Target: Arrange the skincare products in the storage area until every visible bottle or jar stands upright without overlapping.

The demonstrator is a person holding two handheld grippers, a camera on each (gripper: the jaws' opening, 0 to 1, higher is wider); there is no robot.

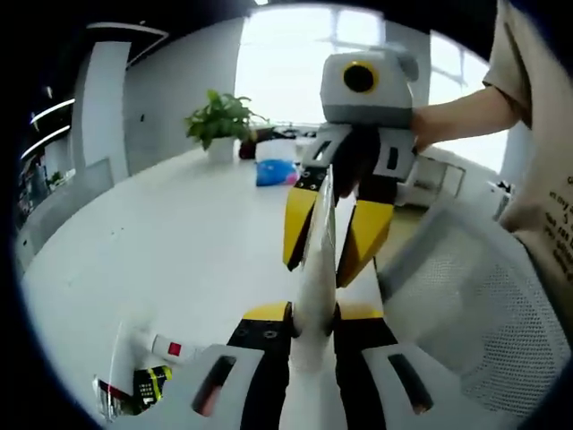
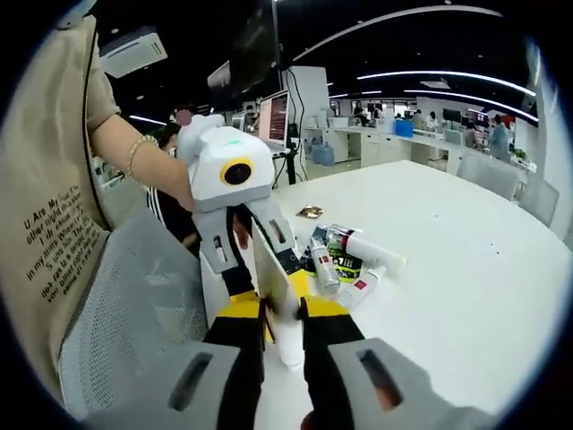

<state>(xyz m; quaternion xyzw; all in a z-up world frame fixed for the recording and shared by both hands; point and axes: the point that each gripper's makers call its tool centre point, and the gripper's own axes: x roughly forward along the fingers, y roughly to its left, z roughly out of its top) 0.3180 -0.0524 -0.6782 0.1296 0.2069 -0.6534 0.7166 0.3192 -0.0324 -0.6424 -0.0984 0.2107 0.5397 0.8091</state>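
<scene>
In the left gripper view, small tubes and bottles [image 1: 148, 372] are lying jumbled on the smooth white desk [image 1: 179, 242]. The left gripper [image 1: 313, 318] is clamping one end of a flat white tube [image 1: 318, 269] — probably soft plastic. The right gripper [image 1: 336, 237] is pinching its far end above a grey mesh chair [image 1: 474, 305].

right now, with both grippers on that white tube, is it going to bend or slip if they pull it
The white tube looks flat and thin at its crimped end, so it will probably flex rather than stay stiff. Its smooth, glossy skin may slip between the jaws. It seems light, since the left gripper and right gripper hold it off the table.
</scene>
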